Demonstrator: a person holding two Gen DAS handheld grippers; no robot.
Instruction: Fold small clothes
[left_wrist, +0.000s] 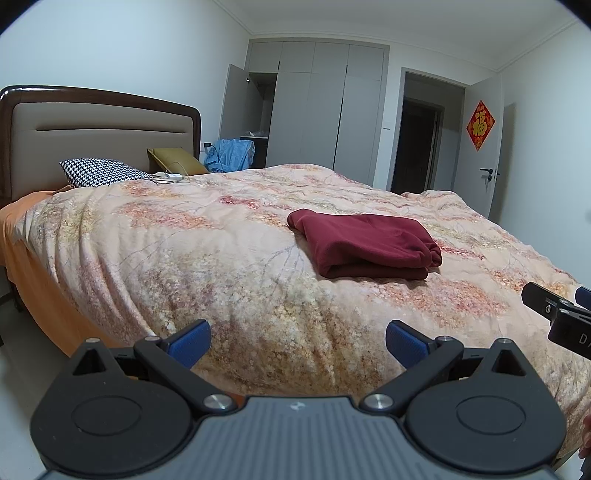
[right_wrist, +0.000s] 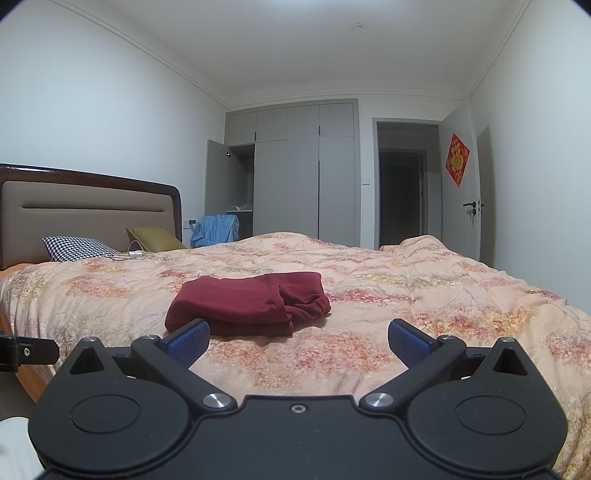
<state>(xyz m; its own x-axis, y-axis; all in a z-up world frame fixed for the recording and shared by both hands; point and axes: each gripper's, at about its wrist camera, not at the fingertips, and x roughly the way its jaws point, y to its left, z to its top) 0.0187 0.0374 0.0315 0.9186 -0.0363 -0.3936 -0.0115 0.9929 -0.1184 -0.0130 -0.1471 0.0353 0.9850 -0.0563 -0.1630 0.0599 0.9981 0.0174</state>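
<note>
The dark red garment (left_wrist: 364, 242) is sitting folded into a thick rectangle on the floral quilt (left_wrist: 207, 258), pretty much in the middle of the bed. From the left wrist camera it's lying up around 1 o'clock, well apart from the left gripper (left_wrist: 297, 341). That gripper's jaws are hanging wide open with nothing between them, just quilt showing in the gap. The blue pads (left_wrist: 192, 341) are the only bit of colour on it.

The right gripper (right_wrist: 298, 341) is hovering low over the near edge of the bed, jaws spread wide too and holding nothing. From its camera the garment (right_wrist: 247, 304) is lying at about 11 o'clock, near the left pad but not touching as far as the view shows. One end of the fold is looking bunched, with a cuff-like bit poking out on the right.

Over at 9 to 10 o'clock a houndstooth pillow (right_wrist: 79, 248) and an olive cushion (right_wrist: 155, 238) are resting by the headboard (right_wrist: 88, 206). A grey wardrobe (right_wrist: 291, 170) is standing at 12 o'clock with one door open, and a red door decoration (right_wrist: 457, 159) is hanging at 2 o'clock.
</note>
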